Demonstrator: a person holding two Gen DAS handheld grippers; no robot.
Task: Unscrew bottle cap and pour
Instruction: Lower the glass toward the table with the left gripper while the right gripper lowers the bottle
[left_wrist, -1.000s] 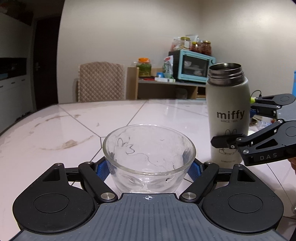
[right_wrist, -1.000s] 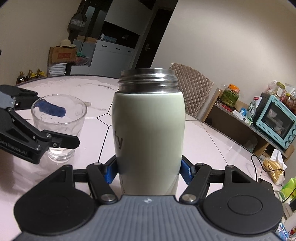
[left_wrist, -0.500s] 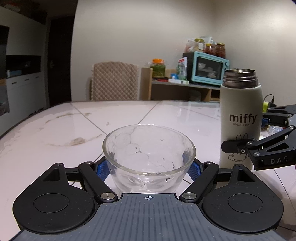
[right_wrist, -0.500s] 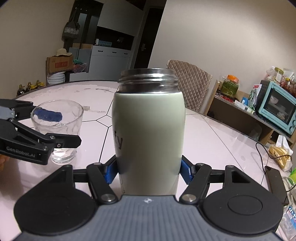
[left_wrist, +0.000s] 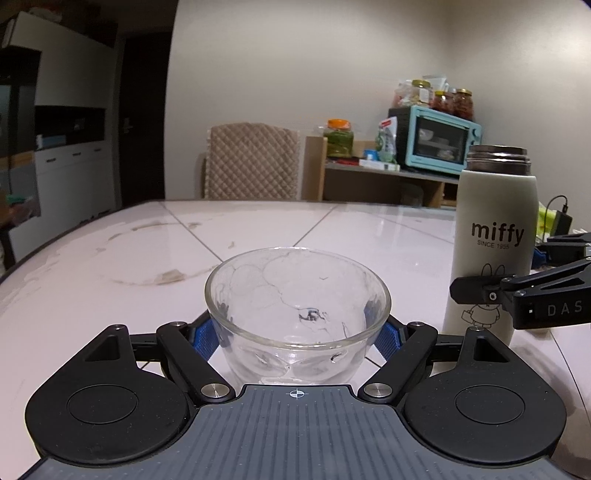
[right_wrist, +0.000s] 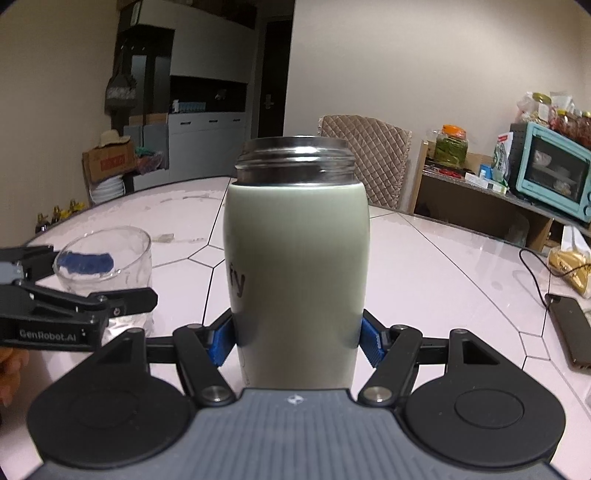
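A clear glass cup (left_wrist: 297, 314) stands on the white table, and my left gripper (left_wrist: 297, 334) is shut on its lower wall with blue pads on both sides. The same glass cup (right_wrist: 105, 266) appears at the left in the right wrist view, inside the left gripper (right_wrist: 92, 280). The pale green "miffy" bottle (right_wrist: 297, 273) stands upright with its steel threaded mouth uncapped. My right gripper (right_wrist: 297, 339) is shut on its lower body. In the left wrist view the bottle (left_wrist: 493, 236) stands to the right of the glass with the right gripper (left_wrist: 491, 284) around it. No cap is in view.
A phone (right_wrist: 570, 328) with a cable lies on the table (left_wrist: 110, 258) at the right, beside a yellow packet (right_wrist: 570, 264). A quilted chair (left_wrist: 253, 164) stands behind the table. A teal oven (left_wrist: 434, 138) and jars sit on a shelf at the back.
The tilt in both views has levelled out. In the left wrist view the bottle and right gripper slid to the right, so the gap to the glass looks wider. Both grips are unchanged.
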